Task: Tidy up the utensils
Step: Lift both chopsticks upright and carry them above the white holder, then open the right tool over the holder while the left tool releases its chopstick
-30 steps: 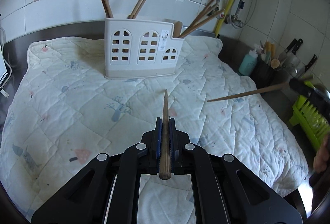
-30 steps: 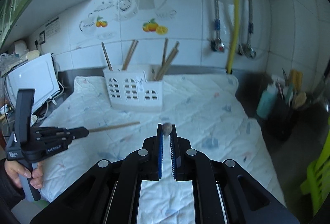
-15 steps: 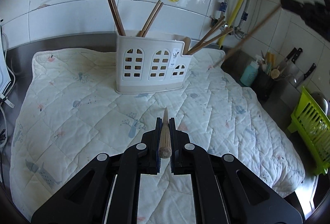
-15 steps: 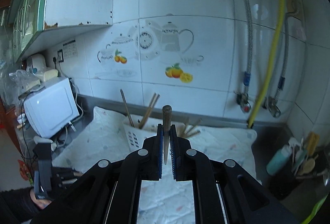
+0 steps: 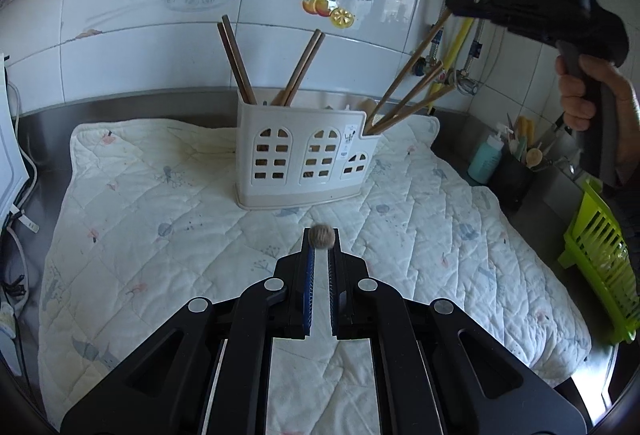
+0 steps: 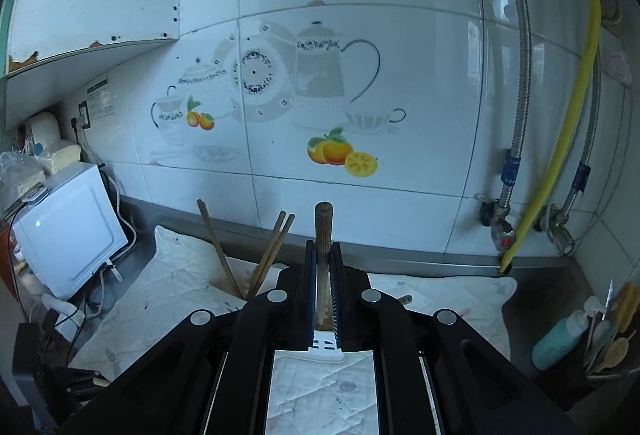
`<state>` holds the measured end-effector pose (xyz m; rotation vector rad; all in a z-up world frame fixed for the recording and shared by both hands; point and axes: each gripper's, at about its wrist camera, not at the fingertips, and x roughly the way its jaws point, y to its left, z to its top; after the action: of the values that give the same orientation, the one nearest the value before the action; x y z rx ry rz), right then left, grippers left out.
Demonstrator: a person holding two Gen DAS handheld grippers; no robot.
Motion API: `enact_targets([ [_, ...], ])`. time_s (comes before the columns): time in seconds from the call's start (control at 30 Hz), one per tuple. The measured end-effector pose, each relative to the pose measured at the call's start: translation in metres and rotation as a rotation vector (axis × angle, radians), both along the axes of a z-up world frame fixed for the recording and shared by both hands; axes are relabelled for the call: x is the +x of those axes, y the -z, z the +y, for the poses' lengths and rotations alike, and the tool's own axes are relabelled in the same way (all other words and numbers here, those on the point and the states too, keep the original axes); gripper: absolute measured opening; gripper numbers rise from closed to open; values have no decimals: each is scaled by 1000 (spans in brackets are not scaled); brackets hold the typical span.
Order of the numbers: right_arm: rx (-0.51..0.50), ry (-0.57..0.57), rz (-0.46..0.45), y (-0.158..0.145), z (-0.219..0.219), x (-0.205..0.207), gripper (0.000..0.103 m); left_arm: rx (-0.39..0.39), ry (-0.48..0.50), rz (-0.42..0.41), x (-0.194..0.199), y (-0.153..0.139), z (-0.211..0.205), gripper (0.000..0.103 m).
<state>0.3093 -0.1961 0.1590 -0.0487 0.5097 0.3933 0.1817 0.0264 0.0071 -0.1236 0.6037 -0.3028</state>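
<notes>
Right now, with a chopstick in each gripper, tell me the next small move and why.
Probably lower the right gripper and let go. Its chopstick already slants tip-down into the right end compartment of the white holder, beside two others, but is still clamped high up. The left gripper holds its own chopstick back over the quilt, so it can wait.

A white quilted cloth (image 5: 160, 195) covers the steel counter, with a lime-green dish rack (image 5: 600, 259) off its right edge. Against the tiled wall runs a yellow hose (image 6: 576, 107), a white microwave (image 6: 68, 227) sits at the left, and a teal bottle (image 6: 560, 339) stands beside a dark utensil pot (image 5: 514, 179).
</notes>
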Motion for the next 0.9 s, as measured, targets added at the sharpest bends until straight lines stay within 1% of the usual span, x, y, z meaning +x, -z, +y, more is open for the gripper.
enact_targets([
  [0.2, -15, 7, 69, 26, 8, 27, 7, 12, -4, -31, 3, -17, 4, 5],
  [0.3, -21, 9, 84, 35, 10, 32, 7, 15, -6, -54, 6, -30, 7, 5],
  [0.37, -19, 8, 83, 38, 10, 32, 11, 20, -9, -71, 9, -39, 8, 5],
  [0.43, -24, 13, 74, 38, 9, 31, 22, 26, -10, -89, 12, -48, 8, 5],
  [0.5, -23, 14, 57, 35, 7, 25, 26, 33, -11, -108, 15, -57, 9, 5],
  [0.57, -22, 10, 44, 32, 5, 19, 27, 30, -15, -125, 19, -67, 9, 5],
  [0.63, -18, 3, 26, 29, 1, 8, 36, 26, -21, -144, 23, -77, 11, 5],
  [0.67, -20, 1, 16, 28, 0, 3, 39, 26, -25, -156, 25, -83, 12, 5],
  [0.73, -29, -1, -12, 25, -2, -10, 41, 30, -35, -186, 29, -97, 13, 5],
  [0.77, -29, -6, -18, 25, -4, -16, 45, 30, -40, -201, 31, -105, 14, 5],
  [0.8, -26, -9, -23, 25, -6, -23, 47, 30, -42, -219, 34, -113, 14, 5],
  [0.9, -16, -12, -29, 30, -11, -43, 49, 36, -47, -266, 43, -135, 13, 5],
])
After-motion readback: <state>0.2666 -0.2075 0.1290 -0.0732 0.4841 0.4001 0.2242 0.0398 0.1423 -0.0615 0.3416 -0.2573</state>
